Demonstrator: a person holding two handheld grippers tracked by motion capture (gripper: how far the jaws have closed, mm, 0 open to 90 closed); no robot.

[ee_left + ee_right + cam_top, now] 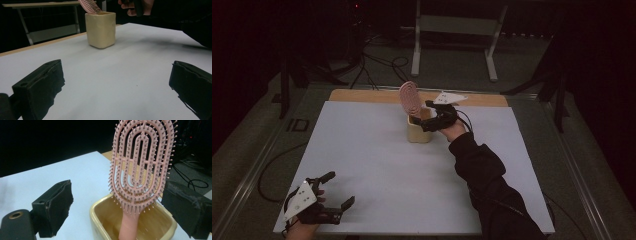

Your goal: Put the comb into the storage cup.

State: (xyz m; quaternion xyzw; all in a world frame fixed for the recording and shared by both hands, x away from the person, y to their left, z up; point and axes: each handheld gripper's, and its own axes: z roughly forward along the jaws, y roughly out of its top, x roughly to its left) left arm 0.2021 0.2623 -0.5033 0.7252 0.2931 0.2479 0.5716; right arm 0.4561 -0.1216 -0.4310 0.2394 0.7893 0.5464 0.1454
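A pink hairbrush point(140, 167) is stood handle-down in a cream cup point(418, 129) near the far middle of the desk point(377, 165). The right hand-held gripper point(430, 116) is held wide open above the cup, gripping nothing. The left hand-held gripper point(341, 189) is rested open and empty at the near left corner.

Pink brush point(410, 97) standing handle-down in a cream cup point(419, 131) mid-surface point(377, 165); right claw point(428, 116) open just beside it. Left claw point(340, 189) open, near corner.
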